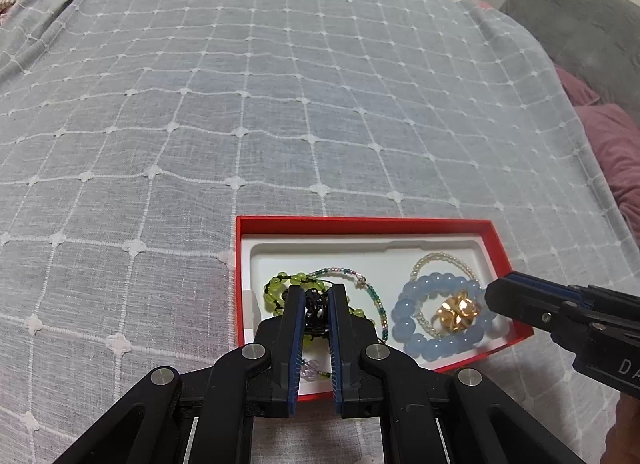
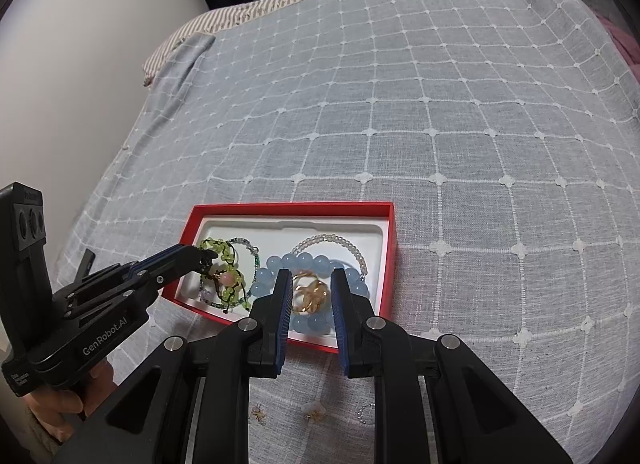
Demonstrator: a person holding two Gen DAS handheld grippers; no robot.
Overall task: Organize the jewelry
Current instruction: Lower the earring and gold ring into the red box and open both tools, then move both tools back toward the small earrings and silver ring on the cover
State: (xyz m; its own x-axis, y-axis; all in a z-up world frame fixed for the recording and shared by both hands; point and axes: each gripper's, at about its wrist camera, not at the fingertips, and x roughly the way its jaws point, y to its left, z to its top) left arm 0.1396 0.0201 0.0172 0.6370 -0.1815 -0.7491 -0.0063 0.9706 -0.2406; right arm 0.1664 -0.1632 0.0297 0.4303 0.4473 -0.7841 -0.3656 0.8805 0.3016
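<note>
A red box (image 1: 360,223) (image 2: 292,207) with a white insert lies on the bed. In its left half a green bead bracelet (image 1: 276,284) (image 2: 216,246) on black cord lies tangled with a thin multicoloured bead strand (image 1: 378,304) (image 2: 254,250). My left gripper (image 1: 316,290) (image 2: 206,260) is shut on the bracelet's black cord. The right half holds a blue bead bracelet (image 1: 404,304) (image 2: 268,276), a clear bead bracelet (image 1: 440,258) (image 2: 340,240) and a gold flower piece (image 1: 460,312) (image 2: 310,296). My right gripper (image 2: 311,274) (image 1: 492,296) hovers over the blue bracelet, slightly open and holding nothing.
A grey checked bedspread (image 1: 240,123) covers the bed. Grey and pink pillows (image 1: 600,75) lie at the right. A wall (image 2: 60,103) borders the bed's left side. Small gold and beaded pieces (image 2: 314,416) lie on the spread below my right gripper. A hand (image 2: 60,400) holds the left gripper.
</note>
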